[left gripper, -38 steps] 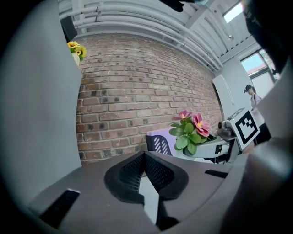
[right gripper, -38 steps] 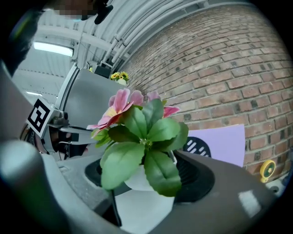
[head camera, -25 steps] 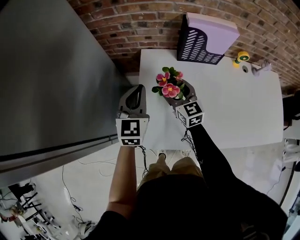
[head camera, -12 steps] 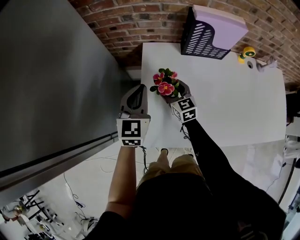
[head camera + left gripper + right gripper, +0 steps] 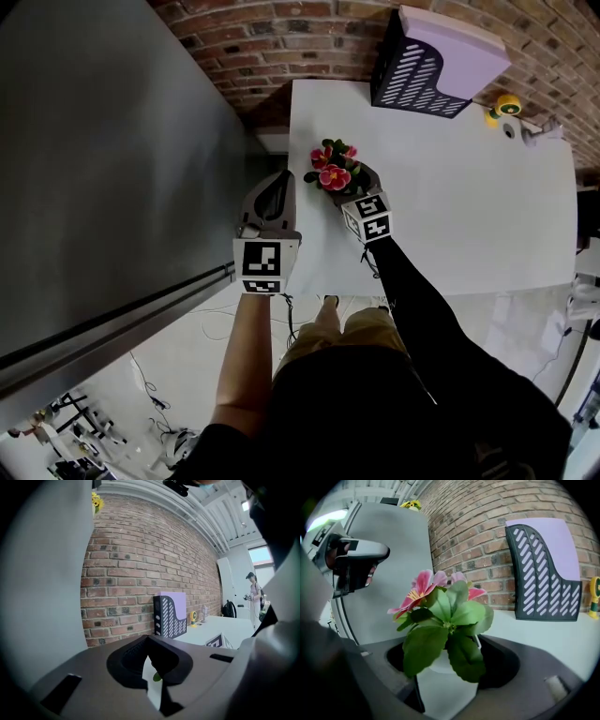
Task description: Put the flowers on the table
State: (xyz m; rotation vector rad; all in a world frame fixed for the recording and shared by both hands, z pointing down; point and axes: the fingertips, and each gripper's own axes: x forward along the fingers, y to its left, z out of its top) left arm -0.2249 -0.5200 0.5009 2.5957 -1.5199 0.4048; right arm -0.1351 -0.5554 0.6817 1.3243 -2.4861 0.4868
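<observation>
The left gripper [image 5: 148, 638] hangs at the worktop's left edge, in front of the tall grey metal cabinet [image 5: 103, 159]. Its jaws are together at the tips with nothing held between them; only a sliver of white worktop [image 5: 469, 206] and a bit of green leaf show through the hollow behind them.

Just to its right, the right gripper [image 5: 449, 670] is clamped on the small white pot [image 5: 442, 663] of the pink-petalled, green-leaved flowers [image 5: 440, 606], one jaw against each side of the pot. The flowers stand upright above the jaws, over the worktop close to its left edge, about halfway between front and back edges. Whether the pot's base touches the worktop cannot be told.

Farther back, a black slotted file holder with a lilac insert [image 5: 417, 70] stands at the worktop's back edge, well apart from the flowers. A small yellow object [image 5: 506, 103] sits toward the back right corner. The red brick wall [image 5: 272, 47] runs behind the back edge. Nothing stands between the flowers and the file holder.
</observation>
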